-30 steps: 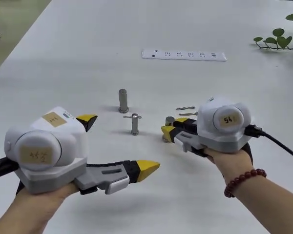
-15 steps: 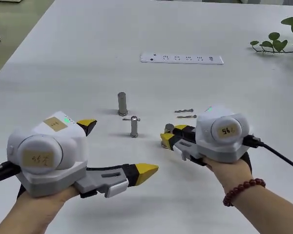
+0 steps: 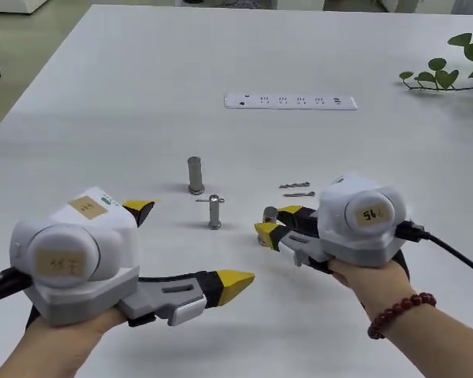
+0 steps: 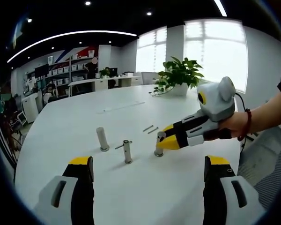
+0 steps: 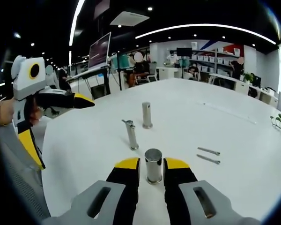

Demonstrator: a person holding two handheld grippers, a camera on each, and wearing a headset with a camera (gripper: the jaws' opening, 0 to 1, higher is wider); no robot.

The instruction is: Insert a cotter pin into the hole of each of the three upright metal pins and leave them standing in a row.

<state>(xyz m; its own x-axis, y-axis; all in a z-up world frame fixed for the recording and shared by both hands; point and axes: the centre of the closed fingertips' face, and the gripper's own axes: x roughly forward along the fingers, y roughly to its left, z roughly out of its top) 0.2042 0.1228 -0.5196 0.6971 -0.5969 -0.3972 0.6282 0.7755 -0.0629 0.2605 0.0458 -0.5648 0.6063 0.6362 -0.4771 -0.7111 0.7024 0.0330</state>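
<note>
Looks like one insertion of three is done and the second is being set up. The right claw (image 3: 275,220) appears clamped on the near pin (image 5: 153,164), which stands upright on the table (image 3: 126,94). The left claw (image 3: 188,243) gapes wide and holds nothing, at about 8 o'clock of the pins. The middle pin (image 3: 214,211) already carries a cotter pin through its hole. The far pin (image 3: 195,174), at 11 o'clock of it, looks bare. Two spare cotter pins (image 3: 298,189) lie loose on the table at 1 o'clock of the near pin, not in any tray. Next, probably, the left claw fetches a spare and lines it up with the held pin's hole; which way that hole faces is too small to tell.
</note>
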